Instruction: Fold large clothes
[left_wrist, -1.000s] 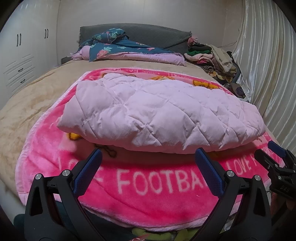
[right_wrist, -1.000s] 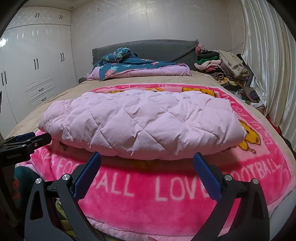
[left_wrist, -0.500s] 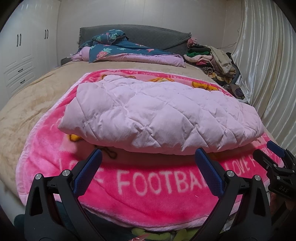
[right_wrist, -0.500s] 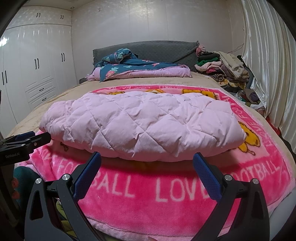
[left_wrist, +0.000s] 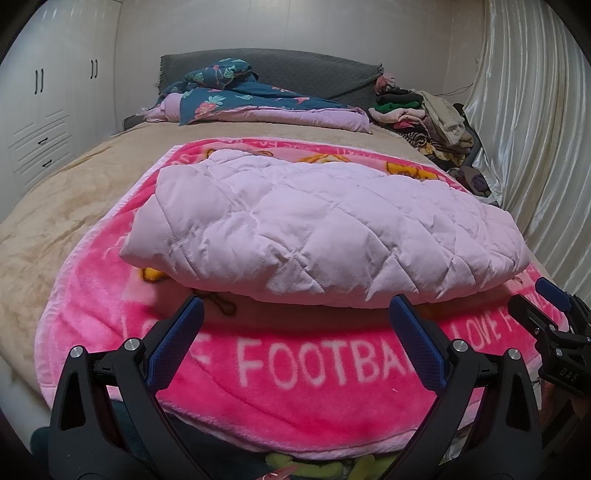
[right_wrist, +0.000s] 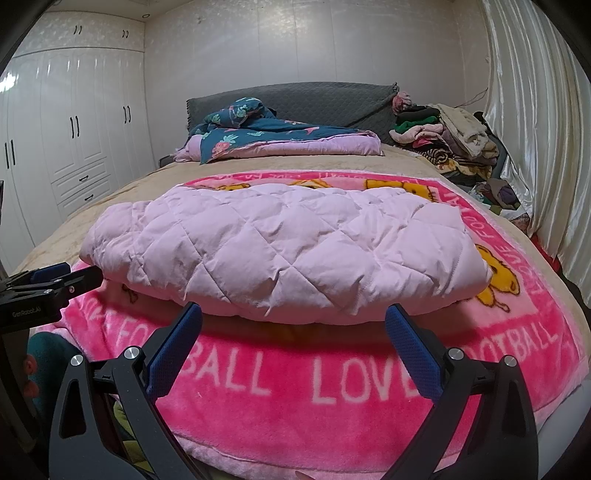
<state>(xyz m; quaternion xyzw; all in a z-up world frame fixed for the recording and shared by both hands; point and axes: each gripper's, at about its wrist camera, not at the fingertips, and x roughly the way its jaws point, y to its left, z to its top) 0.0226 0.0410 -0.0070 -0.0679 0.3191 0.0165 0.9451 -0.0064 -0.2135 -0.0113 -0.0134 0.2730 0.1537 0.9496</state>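
The big bed has a bright pink blanket spread at its near edge. On the blanket lies a puffy pink coat, already folded into a thick bundle. The folding looks nearly done; maybe one more fold or a tidy is left. The left gripper and the right gripper are both wide open, holding nothing, just before the coat.

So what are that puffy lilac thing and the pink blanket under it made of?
The folded lilac garment looks like thin, matte woven fabric over soft padding: diamond stitching puffs up between seams, possibly down or synthetic fill. The pink blanket looks like plush fleece, with a fuzzy, slightly shiny pile and soft-edged lettering.
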